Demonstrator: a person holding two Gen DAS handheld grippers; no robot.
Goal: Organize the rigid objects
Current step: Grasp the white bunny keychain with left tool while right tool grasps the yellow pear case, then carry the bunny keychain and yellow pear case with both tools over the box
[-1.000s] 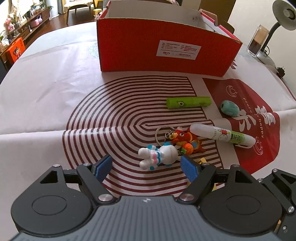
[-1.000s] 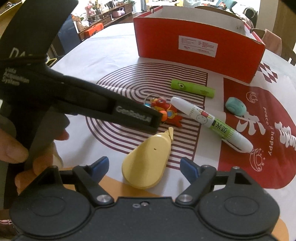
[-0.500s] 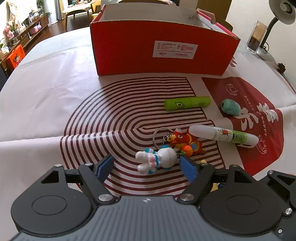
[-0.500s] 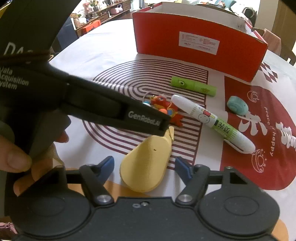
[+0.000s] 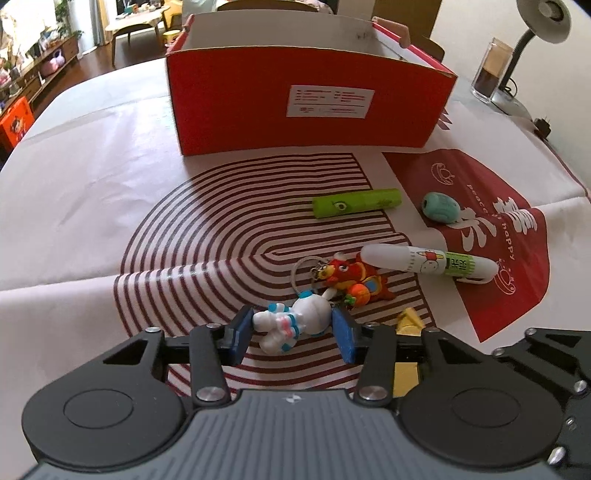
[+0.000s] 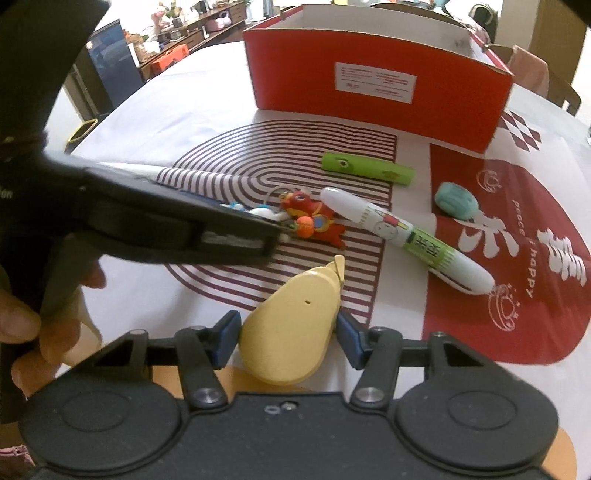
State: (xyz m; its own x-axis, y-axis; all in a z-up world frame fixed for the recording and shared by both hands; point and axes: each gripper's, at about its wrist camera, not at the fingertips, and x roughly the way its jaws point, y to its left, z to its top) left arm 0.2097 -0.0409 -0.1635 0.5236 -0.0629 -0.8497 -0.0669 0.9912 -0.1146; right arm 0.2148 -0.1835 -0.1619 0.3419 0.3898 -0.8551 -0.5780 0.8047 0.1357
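My left gripper (image 5: 293,334) has closed its blue pads against a white and blue astronaut keychain figure (image 5: 295,321) on the striped cloth. My right gripper (image 6: 288,338) has closed its pads against a yellow pear-shaped object (image 6: 291,325) near the table's front edge. A red dragon keychain (image 5: 354,277) lies just beyond the astronaut. A white and green pen-shaped tube (image 5: 428,262), a green tube (image 5: 356,203) and a teal oval piece (image 5: 441,208) lie further right. A red open box (image 5: 306,107) stands at the back.
A glass (image 5: 489,74) and a desk lamp (image 5: 543,26) stand at the back right. The left gripper's body (image 6: 147,225) crosses the left of the right wrist view. The cloth (image 5: 92,192) covers the table.
Both grippers have closed inward from wide open: the left onto the astronaut figure, the right onto the yellow pear-shaped object. The left gripper has moved forward.
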